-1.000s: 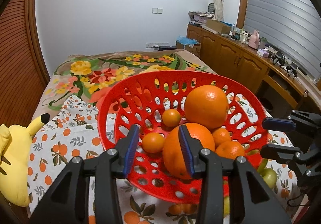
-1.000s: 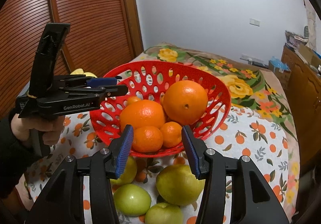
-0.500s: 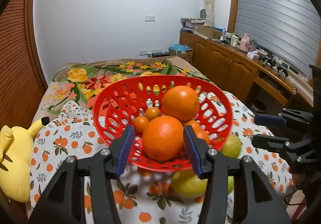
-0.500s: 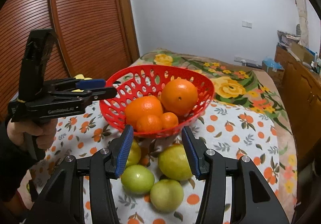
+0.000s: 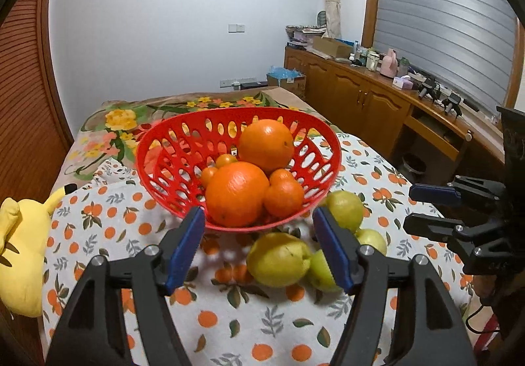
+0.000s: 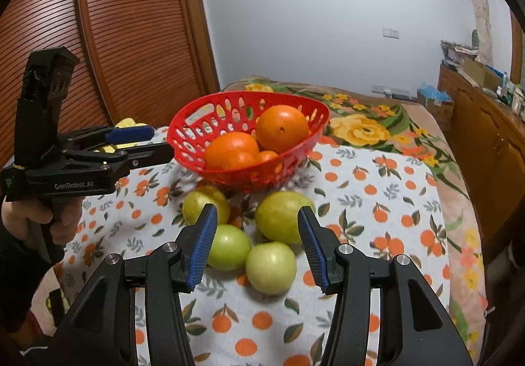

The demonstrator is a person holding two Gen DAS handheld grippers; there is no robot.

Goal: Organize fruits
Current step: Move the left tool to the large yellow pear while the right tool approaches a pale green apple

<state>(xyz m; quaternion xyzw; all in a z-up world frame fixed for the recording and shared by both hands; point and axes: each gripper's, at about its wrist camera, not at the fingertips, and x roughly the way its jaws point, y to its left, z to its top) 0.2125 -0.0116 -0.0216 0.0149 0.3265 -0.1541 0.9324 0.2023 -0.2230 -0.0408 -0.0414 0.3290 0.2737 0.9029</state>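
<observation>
The left gripper (image 5: 257,249) has backed away from the red basket (image 5: 164,169), its fingers just spreading, nothing between them: the glossy, dimpled large orange (image 5: 237,193) now rests at the basket's 6 o'clock. The right gripper (image 6: 257,249) hovers apart, empty, above four smooth, rounded green fruits (image 6: 270,262) on the patterned cloth (image 6: 377,218).

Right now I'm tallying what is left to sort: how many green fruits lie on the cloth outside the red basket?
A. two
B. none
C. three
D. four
D: four green fruits lie on the cloth in front of the basket, which holds only oranges.
</observation>
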